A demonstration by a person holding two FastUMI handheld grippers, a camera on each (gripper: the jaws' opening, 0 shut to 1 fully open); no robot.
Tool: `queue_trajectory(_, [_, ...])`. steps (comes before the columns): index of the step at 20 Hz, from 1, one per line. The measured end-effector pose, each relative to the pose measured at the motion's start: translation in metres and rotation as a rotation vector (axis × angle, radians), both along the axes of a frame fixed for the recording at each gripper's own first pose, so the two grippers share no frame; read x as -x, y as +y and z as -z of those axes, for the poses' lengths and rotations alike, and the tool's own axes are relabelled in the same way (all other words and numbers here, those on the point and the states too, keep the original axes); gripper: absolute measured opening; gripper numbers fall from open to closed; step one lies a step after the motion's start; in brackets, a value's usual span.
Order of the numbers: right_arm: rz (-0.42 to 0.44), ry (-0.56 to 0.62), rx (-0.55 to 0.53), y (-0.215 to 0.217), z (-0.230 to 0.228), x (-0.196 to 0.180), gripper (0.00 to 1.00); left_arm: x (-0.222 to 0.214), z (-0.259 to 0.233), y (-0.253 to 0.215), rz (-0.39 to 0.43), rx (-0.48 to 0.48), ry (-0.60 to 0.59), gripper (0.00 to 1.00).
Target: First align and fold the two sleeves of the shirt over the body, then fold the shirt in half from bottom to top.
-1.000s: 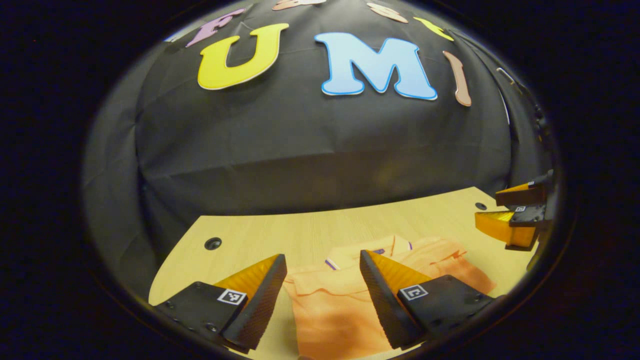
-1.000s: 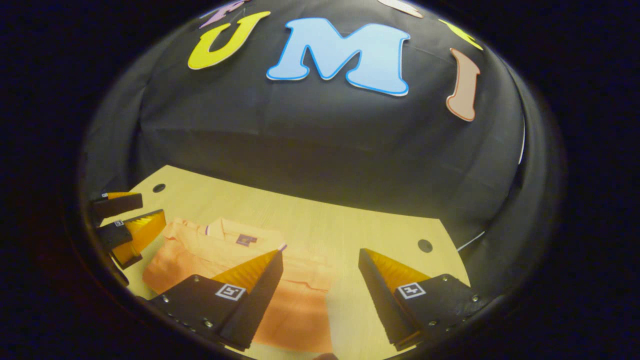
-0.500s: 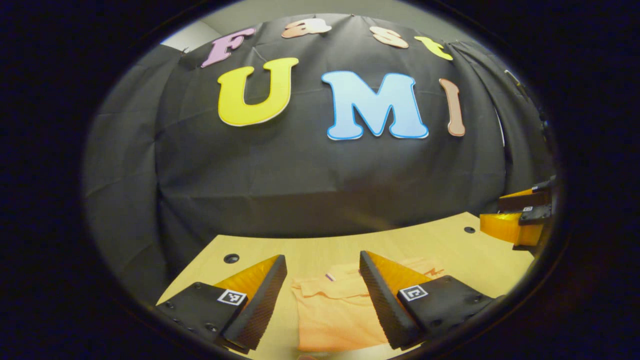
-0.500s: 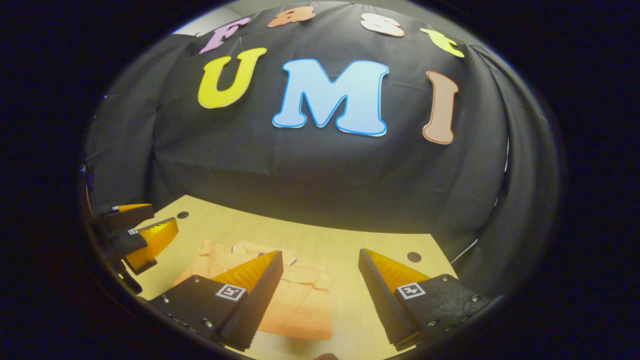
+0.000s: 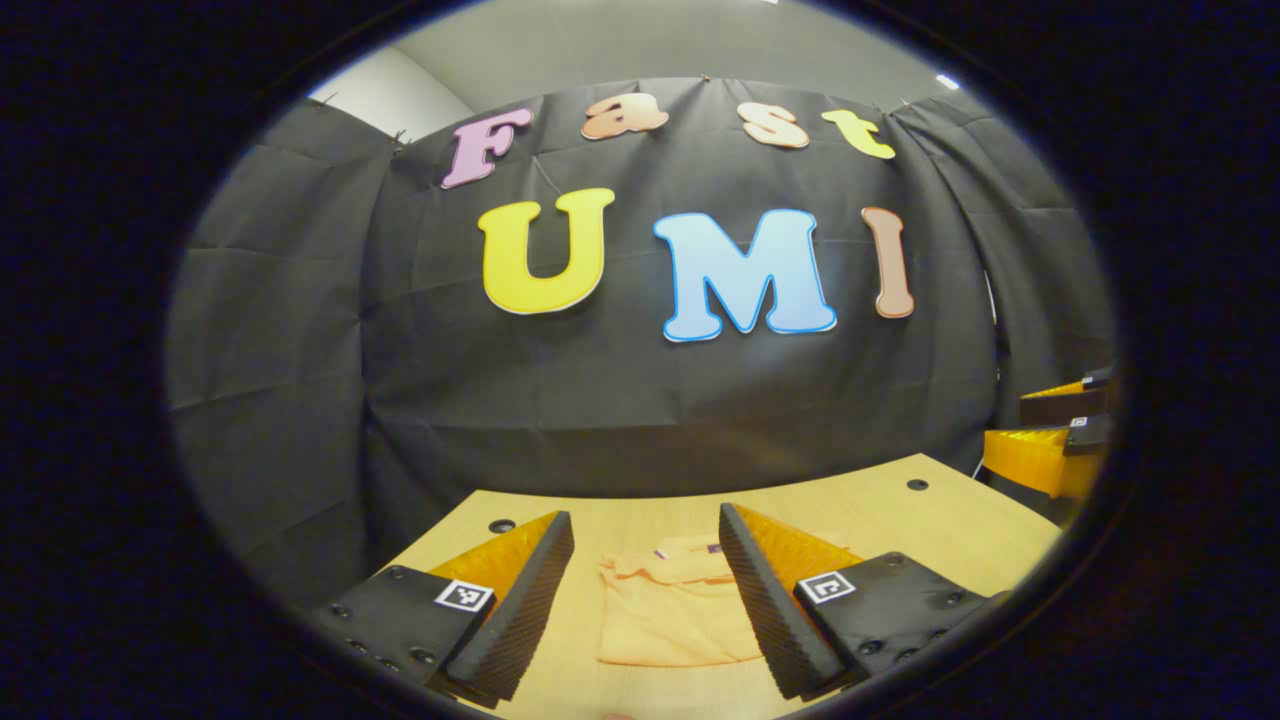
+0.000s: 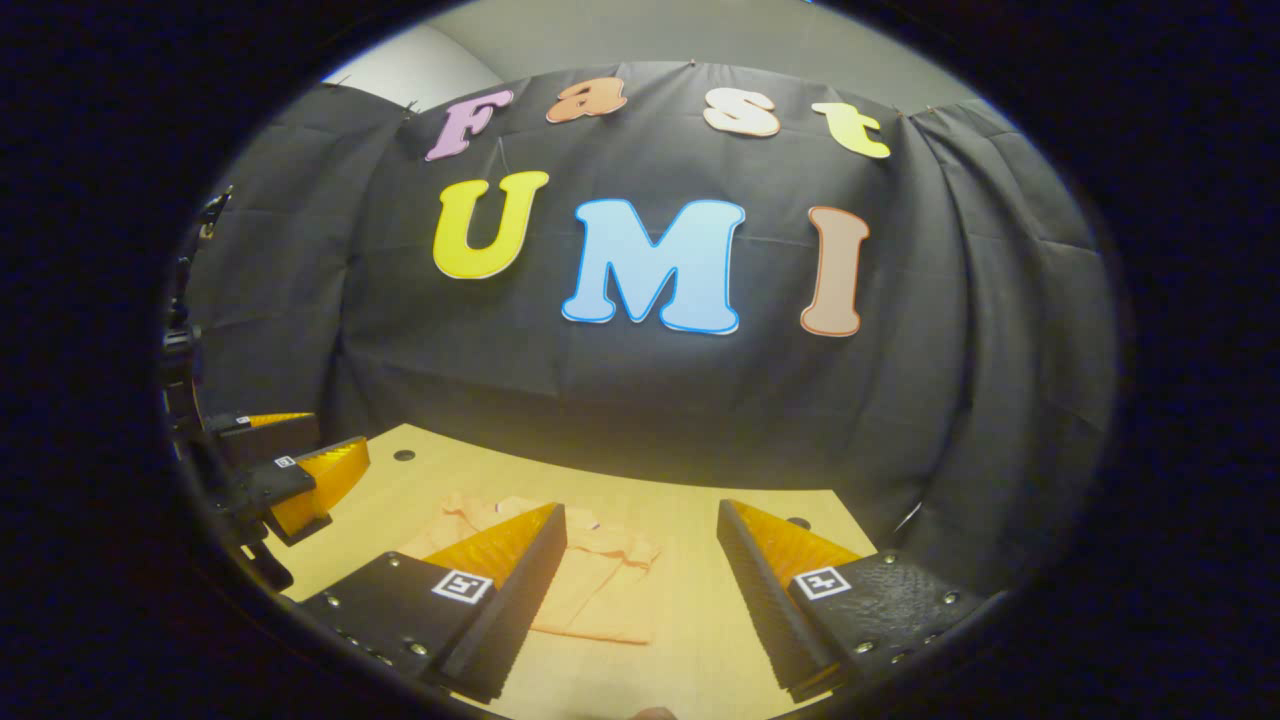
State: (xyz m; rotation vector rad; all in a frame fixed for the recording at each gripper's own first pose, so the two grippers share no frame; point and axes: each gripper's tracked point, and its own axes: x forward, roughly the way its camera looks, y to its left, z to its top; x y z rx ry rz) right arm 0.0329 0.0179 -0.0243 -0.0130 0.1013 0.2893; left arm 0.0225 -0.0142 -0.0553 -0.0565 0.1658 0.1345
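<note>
An orange shirt lies folded into a compact rectangle on the wooden table, collar at the far end. My left gripper hangs open above and in front of it, nothing between its fingers. In the right gripper view the same shirt lies flat, partly behind one finger. My right gripper is open too, holding nothing, raised off the table. The right gripper shows at the right edge of the left gripper view; the left gripper shows at the left edge of the right gripper view.
The black cloth wall stands just behind the table's far edge. Small round holes mark the tabletop near its back corners. Bare wood surrounds the shirt on every side.
Both grippers have pulled up and back from the shirt, which now looks smaller and lower in both views. More of the wall and ceiling shows. The shirt itself has not moved.
</note>
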Motion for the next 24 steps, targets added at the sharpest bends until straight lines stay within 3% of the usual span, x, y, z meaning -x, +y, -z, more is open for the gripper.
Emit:
queue_trajectory(5, [0.019,-0.059,0.000,-0.023,-0.006,0.040,0.94,0.045,-0.016,-0.013,-0.014,-0.004,-0.036,0.95])
queue_trajectory(7, [0.031,-0.075,0.001,-0.027,-0.007,0.053,0.94,0.056,-0.021,-0.016,-0.011,-0.003,-0.054,0.99])
queue_trajectory(10, [0.057,-0.108,0.028,-0.034,-0.014,0.064,0.94,0.067,-0.028,-0.010,-0.019,0.007,-0.063,0.99])
queue_trajectory(24, [0.020,-0.216,0.098,0.012,-0.038,0.078,0.94,0.105,-0.038,0.036,-0.047,0.037,-0.079,0.99])
